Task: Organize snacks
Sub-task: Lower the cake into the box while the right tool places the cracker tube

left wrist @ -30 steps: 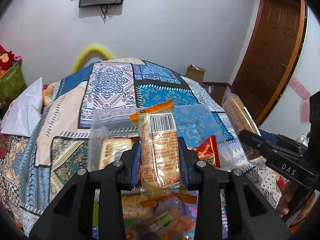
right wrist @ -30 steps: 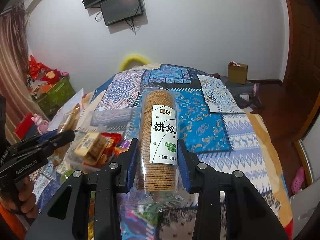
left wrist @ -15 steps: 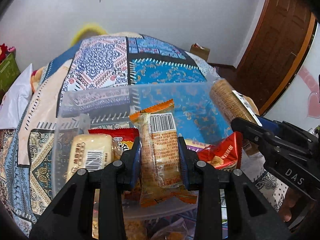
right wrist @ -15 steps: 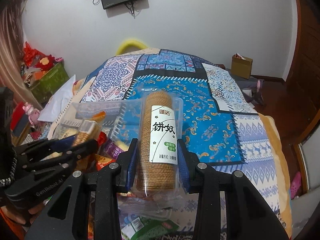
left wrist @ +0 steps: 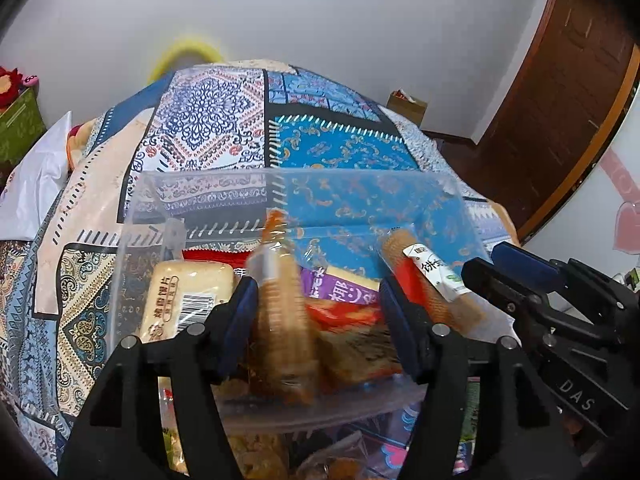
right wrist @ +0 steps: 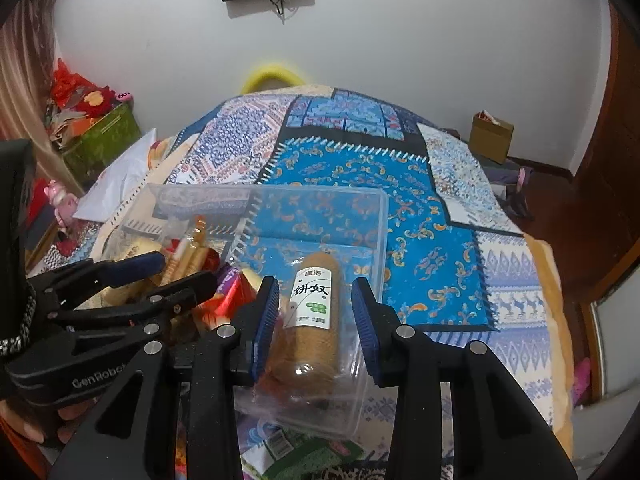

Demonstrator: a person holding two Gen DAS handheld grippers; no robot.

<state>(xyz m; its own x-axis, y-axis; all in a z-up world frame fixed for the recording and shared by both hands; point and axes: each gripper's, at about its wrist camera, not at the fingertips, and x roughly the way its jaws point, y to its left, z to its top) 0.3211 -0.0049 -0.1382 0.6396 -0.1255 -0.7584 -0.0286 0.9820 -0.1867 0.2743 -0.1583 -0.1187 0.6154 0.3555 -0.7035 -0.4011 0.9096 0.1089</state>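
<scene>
A clear plastic bin (left wrist: pixel 360 192) (right wrist: pixel 372 216) sits on the patterned bedspread and holds several snack packs. My left gripper (left wrist: pixel 316 308) is open above the bin; the orange-wrapped biscuit pack (left wrist: pixel 280 320) is blurred and leans against the left finger (left wrist: pixel 240 316), tipping into the bin. My right gripper (right wrist: pixel 316 312) is open at the bin's right end; the tall round cracker roll (right wrist: pixel 316 320) with a white label lies between its fingers inside the bin, not pinched. The roll also shows in the left wrist view (left wrist: pixel 428 280).
In the bin lie a pale bread pack (left wrist: pixel 184 300), a purple pack (left wrist: pixel 344 288) and red packs (left wrist: pixel 348 316). More snacks (right wrist: pixel 304 452) lie on the bed in front of the bin. A white pillow (left wrist: pixel 36 184) is at left, a wooden door (left wrist: pixel 560 120) at right.
Both grippers have opened. The orange biscuit pack has dropped from the left gripper and the cracker roll from the right, both into the bin. Both grippers moved closer to the bin.
</scene>
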